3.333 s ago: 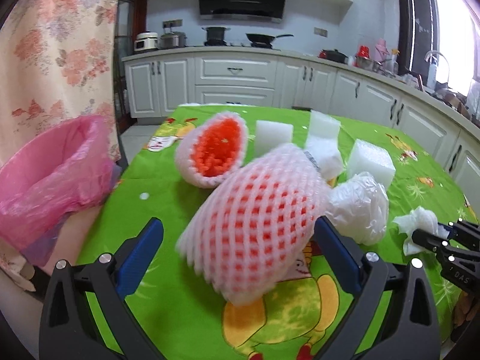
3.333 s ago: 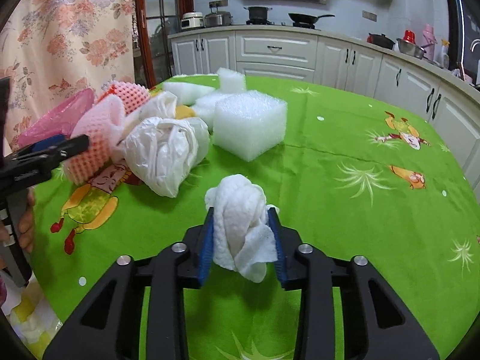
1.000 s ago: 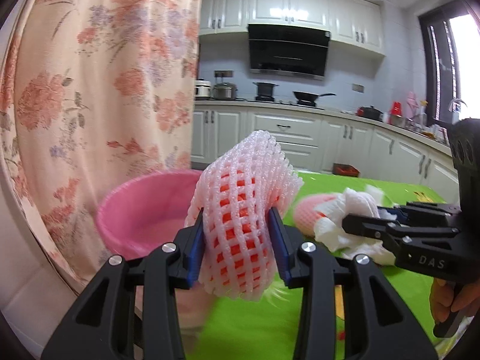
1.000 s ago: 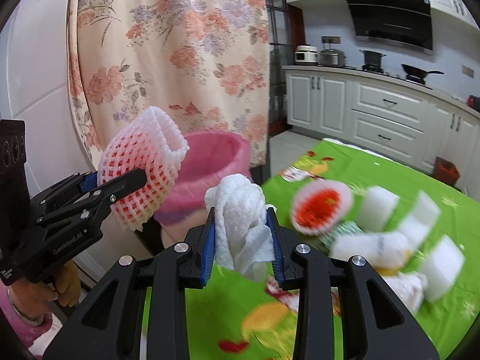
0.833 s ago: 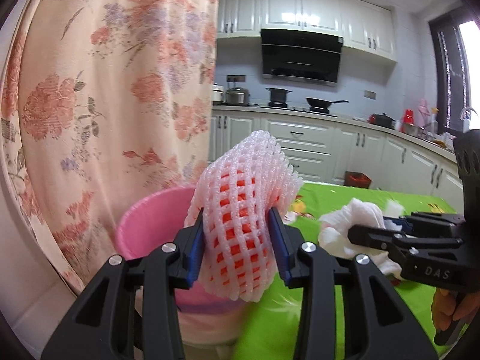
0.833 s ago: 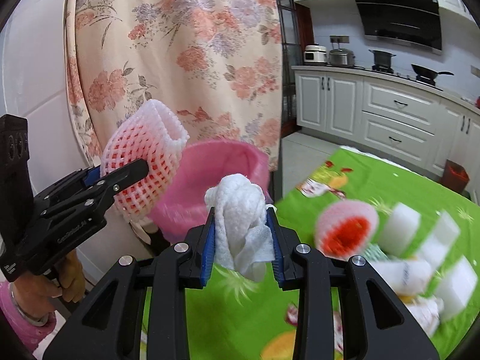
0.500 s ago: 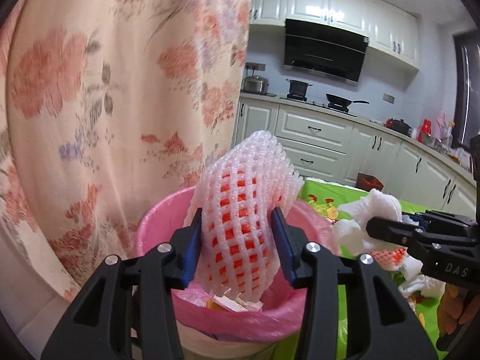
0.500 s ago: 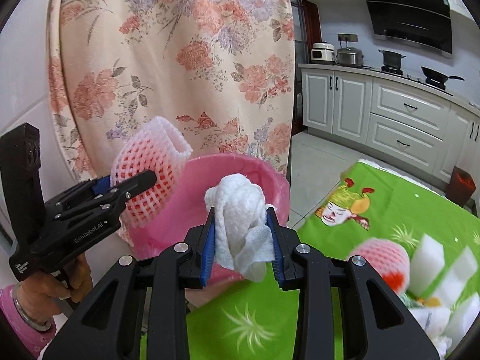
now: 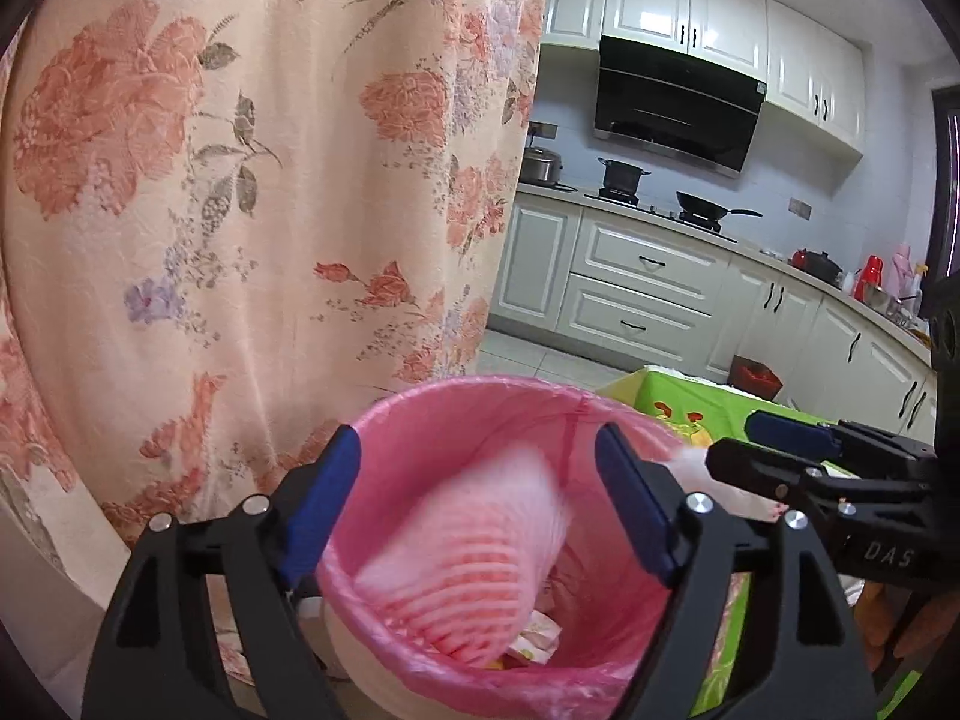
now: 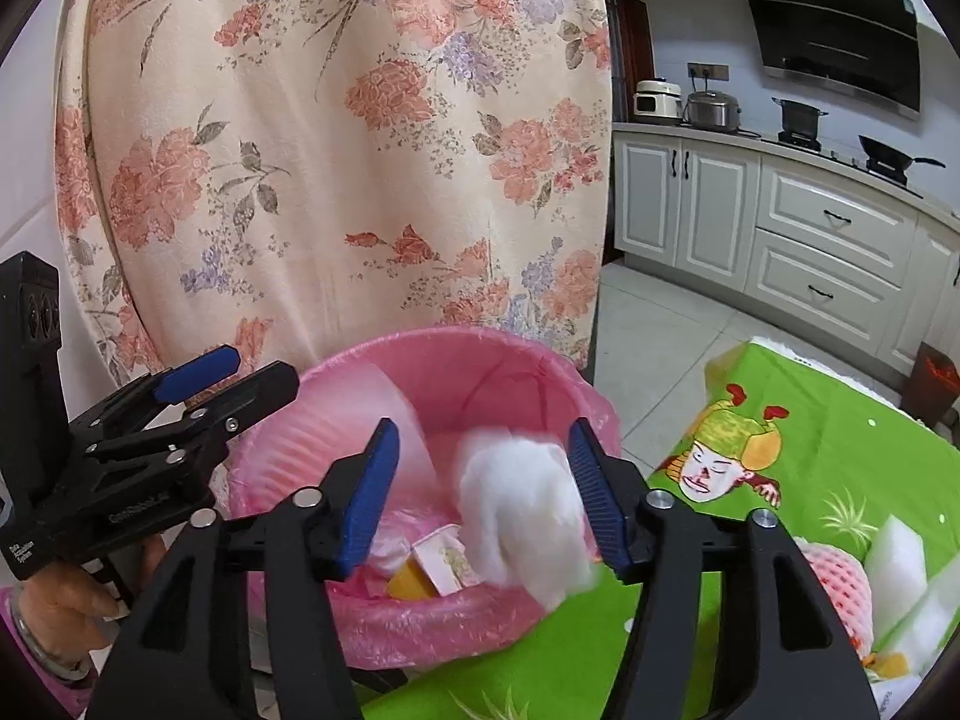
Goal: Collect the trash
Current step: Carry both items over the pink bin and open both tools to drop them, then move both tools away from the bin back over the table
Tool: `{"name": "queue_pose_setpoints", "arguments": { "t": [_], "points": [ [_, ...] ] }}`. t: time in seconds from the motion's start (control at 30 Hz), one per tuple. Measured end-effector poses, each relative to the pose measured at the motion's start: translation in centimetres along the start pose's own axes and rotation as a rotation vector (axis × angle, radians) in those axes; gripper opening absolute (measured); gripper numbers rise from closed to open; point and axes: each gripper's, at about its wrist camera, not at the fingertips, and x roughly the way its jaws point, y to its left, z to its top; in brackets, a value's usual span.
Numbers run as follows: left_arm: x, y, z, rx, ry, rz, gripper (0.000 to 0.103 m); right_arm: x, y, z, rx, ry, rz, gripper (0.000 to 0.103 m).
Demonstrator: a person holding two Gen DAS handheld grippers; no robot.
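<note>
A bin lined with a pink bag (image 9: pixel 480 402) (image 10: pixel 480 354) stands beside the green table. My left gripper (image 9: pixel 480 510) is open over it, and the pink foam fruit net (image 9: pixel 468 564) (image 10: pixel 348 420) falls blurred into the bin. My right gripper (image 10: pixel 480 492) is open above the bin's near rim, and the white crumpled tissue (image 10: pixel 522 516) drops between its jaws. The left gripper also shows in the right wrist view (image 10: pixel 198 396), and the right gripper in the left wrist view (image 9: pixel 780 450). Earlier trash, a small box (image 10: pixel 444 558), lies in the bin.
A floral curtain (image 9: pixel 240 180) hangs right behind the bin. The green tablecloth (image 10: pixel 840 450) runs to the right, with another foam net (image 10: pixel 834 588) and white foam blocks (image 10: pixel 894 552) on it. Kitchen cabinets (image 9: pixel 648 288) stand behind.
Both grippers moved from the table to over the bin. In the last half second both opened, and the foam net and the tissue left the jaws and are falling.
</note>
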Motion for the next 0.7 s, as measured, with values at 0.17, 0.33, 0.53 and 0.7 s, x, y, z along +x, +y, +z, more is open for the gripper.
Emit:
{"name": "queue_pose_setpoints", "arguments": {
  "t": [0.17,0.33,0.53,0.7],
  "points": [
    [-1.7,0.9,-0.1,-0.034,-0.028,0.037,0.088,-1.7,-0.9,-0.6,0.035,-0.041,0.017,0.06],
    [-3.1,0.3,-1.0,-0.025,-0.042,0.081,0.097,-4.1,-1.6,-1.6,0.028,-0.072,-0.007,0.06],
    [-5.1,-3.2,-2.8,0.01,-0.06,0.096,0.098,-6.9,-1.5,-3.7,-0.038,-0.087,-0.068,0.069],
    [-6.5,-6.2,-4.4,0.025,-0.081,0.09,0.098,-9.3,-2.2,-6.8,-0.065,-0.079,-0.134,0.073]
  ]
}}
